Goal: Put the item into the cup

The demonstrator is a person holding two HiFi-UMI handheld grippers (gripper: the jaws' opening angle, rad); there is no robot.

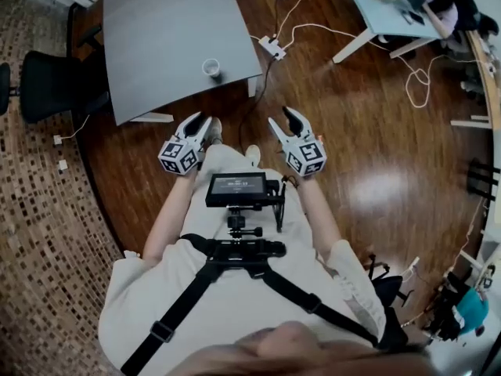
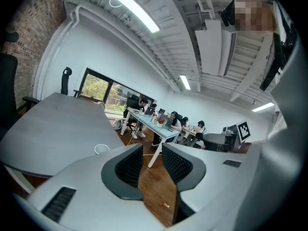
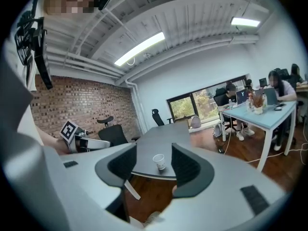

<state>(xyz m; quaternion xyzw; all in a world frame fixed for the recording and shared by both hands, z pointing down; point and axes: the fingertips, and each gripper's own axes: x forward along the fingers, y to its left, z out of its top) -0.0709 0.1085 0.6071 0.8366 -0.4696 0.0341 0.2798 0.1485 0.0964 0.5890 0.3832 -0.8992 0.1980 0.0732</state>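
Note:
A white paper cup [image 1: 211, 68] stands near the front edge of a grey table [image 1: 156, 30]. Both grippers are held in front of the person's body, over the wooden floor and short of the table. My left gripper [image 1: 199, 122] is open with nothing between its jaws; in its own view [image 2: 153, 165] the cup's rim [image 2: 101, 148] shows just left of the jaws. My right gripper [image 1: 282, 119] is also open and empty, and the cup [image 3: 159, 161] appears far off between its jaws [image 3: 154, 170]. No item to go into the cup is visible.
Black office chairs [image 1: 47, 84] stand left of the table. A power strip [image 1: 272, 47] and white cables lie on the wooden floor beyond the table. A light desk [image 1: 391, 10] with seated people is at the upper right. Patterned carpet [image 1: 39, 233] borders the left.

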